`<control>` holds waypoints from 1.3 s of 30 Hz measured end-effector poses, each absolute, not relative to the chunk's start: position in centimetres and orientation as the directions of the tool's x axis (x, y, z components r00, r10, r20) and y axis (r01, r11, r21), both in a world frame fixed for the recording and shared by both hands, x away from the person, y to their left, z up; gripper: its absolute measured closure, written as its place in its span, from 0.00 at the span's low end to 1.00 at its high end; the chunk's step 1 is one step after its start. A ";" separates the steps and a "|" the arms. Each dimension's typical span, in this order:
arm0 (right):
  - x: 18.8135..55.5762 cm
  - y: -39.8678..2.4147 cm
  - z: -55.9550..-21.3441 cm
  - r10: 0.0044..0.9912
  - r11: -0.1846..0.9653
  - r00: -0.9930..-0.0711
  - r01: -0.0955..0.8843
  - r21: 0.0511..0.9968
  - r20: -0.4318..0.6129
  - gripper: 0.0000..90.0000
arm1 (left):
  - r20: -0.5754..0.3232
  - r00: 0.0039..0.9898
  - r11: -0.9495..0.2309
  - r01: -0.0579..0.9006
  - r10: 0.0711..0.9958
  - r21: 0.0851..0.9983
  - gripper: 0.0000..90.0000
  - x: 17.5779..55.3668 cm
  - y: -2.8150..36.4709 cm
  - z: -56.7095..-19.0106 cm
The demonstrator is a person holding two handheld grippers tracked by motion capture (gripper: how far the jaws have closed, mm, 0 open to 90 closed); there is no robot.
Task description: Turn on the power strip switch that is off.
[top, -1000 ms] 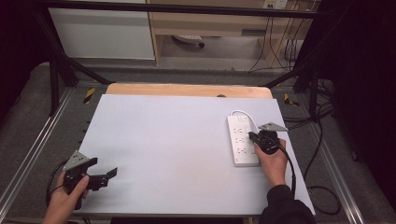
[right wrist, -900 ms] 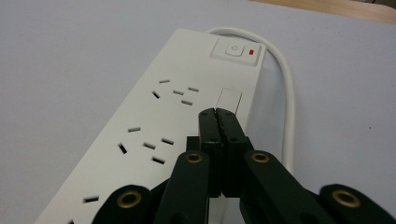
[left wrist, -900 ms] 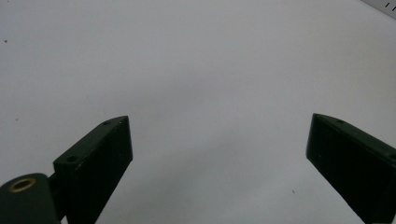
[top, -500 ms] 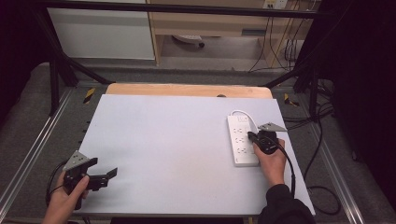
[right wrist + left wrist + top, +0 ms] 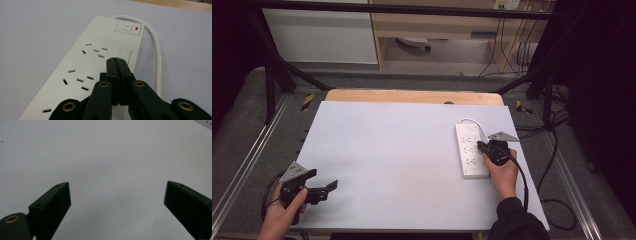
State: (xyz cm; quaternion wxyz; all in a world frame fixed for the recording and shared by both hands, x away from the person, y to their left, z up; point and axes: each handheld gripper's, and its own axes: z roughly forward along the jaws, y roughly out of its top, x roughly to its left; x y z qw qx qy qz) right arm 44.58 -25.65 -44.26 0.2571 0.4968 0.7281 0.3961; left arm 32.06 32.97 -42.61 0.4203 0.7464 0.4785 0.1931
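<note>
High view: a white power strip (image 5: 471, 150) lies on the right side of the pale desk (image 5: 397, 160), its white cable (image 5: 472, 120) looping off the far end. The right gripper (image 5: 486, 148) rests over the strip's right edge, jaws pressed together with nothing between them. In the right gripper view those closed jaws sit just short of the strip's small blank panel (image 5: 124, 55), with the switch (image 5: 127, 27) and its red light (image 5: 136, 28) beyond. The left gripper (image 5: 324, 189) is well apart from the strip, at the desk's near left corner, jaws spread over bare surface. Beyond the strip's far end, a wooden edge (image 5: 412, 96), then grey floor (image 5: 452, 55), a white cabinet (image 5: 322, 35) and hanging cables (image 5: 517, 45)
</note>
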 end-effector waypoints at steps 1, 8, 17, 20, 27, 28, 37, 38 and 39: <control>44.6 -25.6 -44.3 0.927 0.192 -0.373 0.519 0.833 0.019 1.00 | -0.114 0.467 -0.189 0.553 0.877 0.812 0.08 32.1 33.0 -42.6; 44.6 -25.7 -44.3 0.927 0.190 -0.373 0.517 0.835 0.020 1.00 | -0.115 0.464 -0.187 0.555 0.878 0.810 0.08 32.1 33.0 -42.7; 44.6 -25.7 -44.4 0.928 0.185 -0.373 0.515 0.837 0.024 1.00 | -0.117 0.464 -0.188 0.560 0.878 0.807 0.08 32.1 33.0 -42.7; 44.6 -25.7 -44.4 0.928 0.183 -0.372 0.516 0.837 0.026 1.00 | -0.118 0.463 -0.187 0.560 0.878 0.807 0.08 32.2 33.0 -42.7; 44.6 -25.7 -44.4 0.928 0.175 -0.370 0.519 0.837 0.035 1.00 | -0.120 0.465 -0.188 0.564 0.877 0.804 0.08 32.2 32.9 -42.8; 44.6 -25.7 -44.4 0.928 0.175 -0.370 0.520 0.836 0.035 1.00 | -0.119 0.465 -0.190 0.564 0.877 0.803 0.08 32.2 32.9 -42.8; 44.6 -25.6 -44.6 0.927 0.179 -0.373 0.522 0.834 0.034 1.00 | -0.118 0.470 -0.194 0.564 0.875 0.803 0.08 32.2 32.8 -42.8; 44.6 -25.6 -44.6 0.927 0.178 -0.373 0.522 0.834 0.036 1.00 | -0.119 0.470 -0.194 0.564 0.875 0.802 0.08 32.2 32.8 -42.8; 44.6 -25.7 -44.6 0.927 0.174 -0.373 0.525 0.833 0.041 1.00 | -0.120 0.469 -0.194 0.566 0.875 0.801 0.08 32.2 32.8 -42.8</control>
